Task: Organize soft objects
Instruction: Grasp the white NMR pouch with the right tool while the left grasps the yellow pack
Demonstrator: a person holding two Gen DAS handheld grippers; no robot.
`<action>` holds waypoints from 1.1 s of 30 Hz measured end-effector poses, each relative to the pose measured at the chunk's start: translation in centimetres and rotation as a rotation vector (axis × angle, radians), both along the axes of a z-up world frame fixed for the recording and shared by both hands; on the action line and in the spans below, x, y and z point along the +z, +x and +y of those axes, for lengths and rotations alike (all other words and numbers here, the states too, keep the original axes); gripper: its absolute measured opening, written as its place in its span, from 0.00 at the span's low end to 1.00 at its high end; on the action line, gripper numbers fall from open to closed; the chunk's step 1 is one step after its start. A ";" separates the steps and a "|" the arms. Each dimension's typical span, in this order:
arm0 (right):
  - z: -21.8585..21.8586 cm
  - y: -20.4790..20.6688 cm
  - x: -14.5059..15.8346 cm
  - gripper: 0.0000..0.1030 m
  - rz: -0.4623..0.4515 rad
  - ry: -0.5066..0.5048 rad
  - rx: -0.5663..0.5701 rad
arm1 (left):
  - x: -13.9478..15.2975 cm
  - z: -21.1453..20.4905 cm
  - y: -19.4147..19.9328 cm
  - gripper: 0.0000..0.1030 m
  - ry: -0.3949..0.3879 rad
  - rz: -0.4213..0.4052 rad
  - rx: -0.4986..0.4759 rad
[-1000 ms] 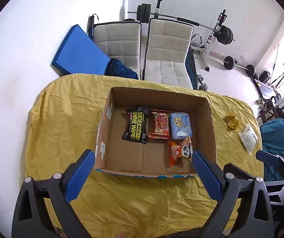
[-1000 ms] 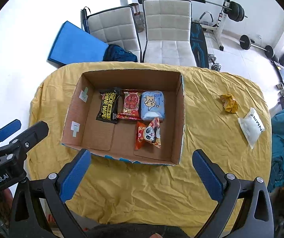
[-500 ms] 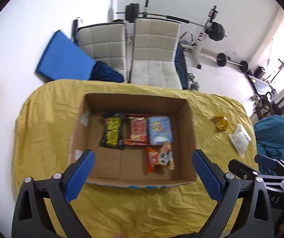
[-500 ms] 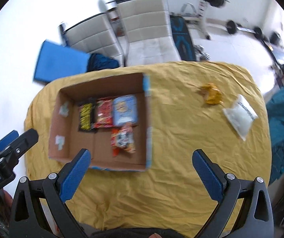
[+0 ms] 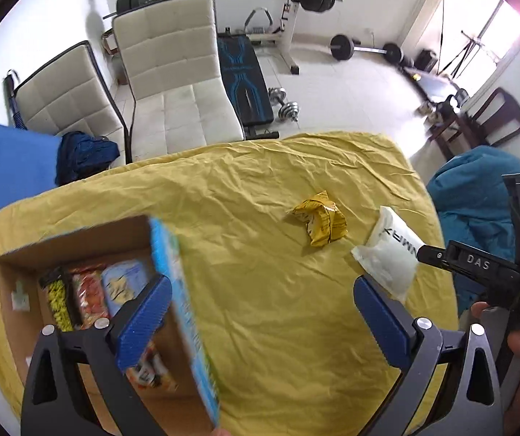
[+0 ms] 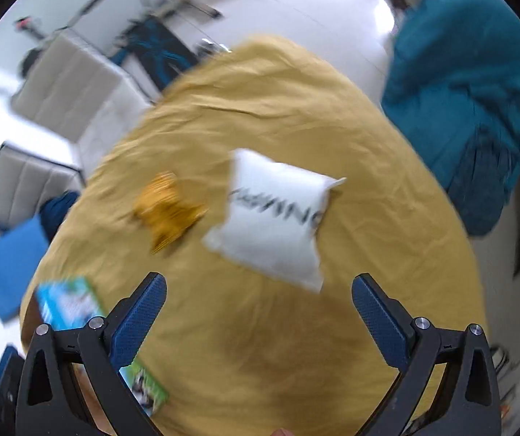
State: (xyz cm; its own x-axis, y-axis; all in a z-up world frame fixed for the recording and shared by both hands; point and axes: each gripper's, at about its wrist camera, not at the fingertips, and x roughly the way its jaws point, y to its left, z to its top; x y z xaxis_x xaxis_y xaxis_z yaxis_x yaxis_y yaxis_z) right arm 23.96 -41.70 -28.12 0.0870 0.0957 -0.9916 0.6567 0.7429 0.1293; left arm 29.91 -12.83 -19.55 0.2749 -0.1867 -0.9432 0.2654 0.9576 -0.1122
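A cardboard box stands at the left of the yellow-covered table and holds several snack packets. A crumpled yellow packet and a white pouch with black letters lie on the cloth to the right. My left gripper hangs open above the cloth just right of the box. My right gripper is open and empty, close in front of the white pouch, with the yellow packet to its left. The right wrist view is blurred.
Two white padded chairs stand behind the table, with a blue mat at the left. A teal-covered seat sits past the table's right edge. Weights and a bench lie on the floor beyond.
Both grippers have swung to the right, away from the box. The right gripper has come much closer to the white pouch and the yellow packet. Both have stayed open.
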 end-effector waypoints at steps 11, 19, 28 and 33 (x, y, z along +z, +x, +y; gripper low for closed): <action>-4.4 2.3 -12.4 0.82 0.137 0.220 -0.199 | -9.9 -7.2 7.0 1.00 0.159 0.145 0.025; -5.1 4.0 -10.8 0.76 0.173 0.053 0.143 | -13.7 -10.1 9.7 1.00 0.115 0.296 0.059; -6.3 4.8 -12.1 0.75 0.217 0.119 0.201 | -18.3 -13.6 12.5 0.71 0.105 0.427 0.032; -6.7 4.9 -12.2 0.73 0.221 0.111 0.207 | -20.5 -14.6 12.4 0.48 0.138 0.454 0.010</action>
